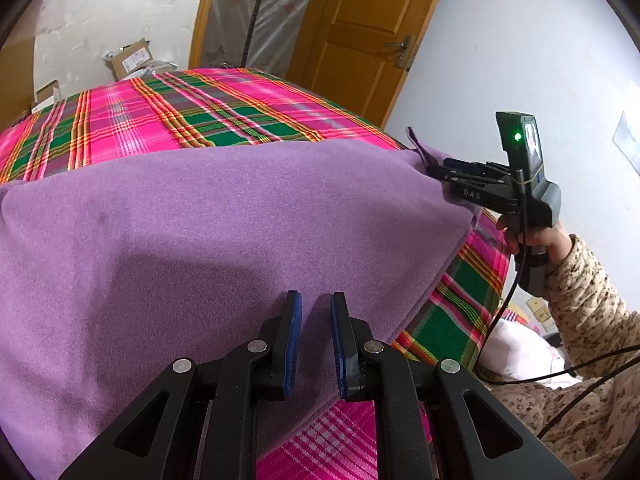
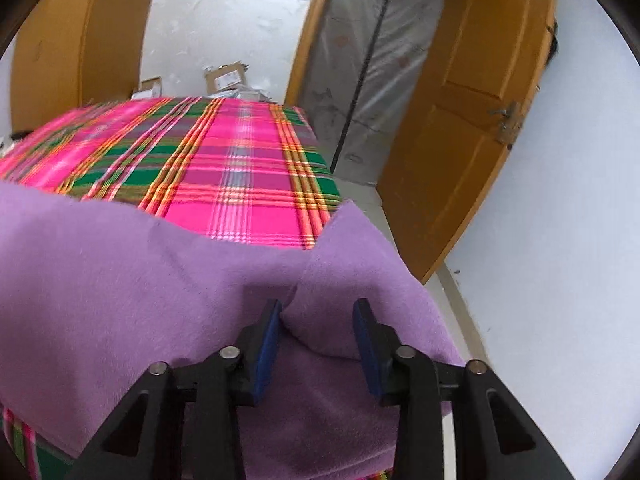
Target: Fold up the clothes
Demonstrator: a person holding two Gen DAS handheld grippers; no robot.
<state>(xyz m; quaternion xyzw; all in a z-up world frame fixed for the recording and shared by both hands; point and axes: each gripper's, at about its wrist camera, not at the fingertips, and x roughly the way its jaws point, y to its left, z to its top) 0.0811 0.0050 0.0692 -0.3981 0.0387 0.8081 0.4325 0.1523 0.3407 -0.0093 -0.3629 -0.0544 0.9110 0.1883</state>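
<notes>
A purple fleece cloth (image 1: pixel 200 220) lies spread over a bed with a pink and green plaid cover (image 1: pixel 200 108). My left gripper (image 1: pixel 316 312) sits at the cloth's near edge. Its blue pads stand close together with fleece filling the narrow gap, so it is shut on the cloth. My right gripper (image 1: pixel 434 170), held by a hand (image 1: pixel 536 240) in a floral sleeve, is at the far right corner, where a tip of fleece pokes up past its fingers. In the right wrist view the right gripper (image 2: pixel 318 320) is open, its pads wide apart. A bulge of the cloth (image 2: pixel 120 272) lies between them.
The plaid bed cover (image 2: pixel 240 160) stretches on beyond the cloth. An open wooden door (image 1: pixel 360 32) (image 2: pixel 480 120) stands past the bed's right side, with a white wall to its right. Cardboard boxes (image 1: pixel 130 58) (image 2: pixel 226 76) sit behind the bed. Black cables (image 1: pixel 496 320) hang under the right hand.
</notes>
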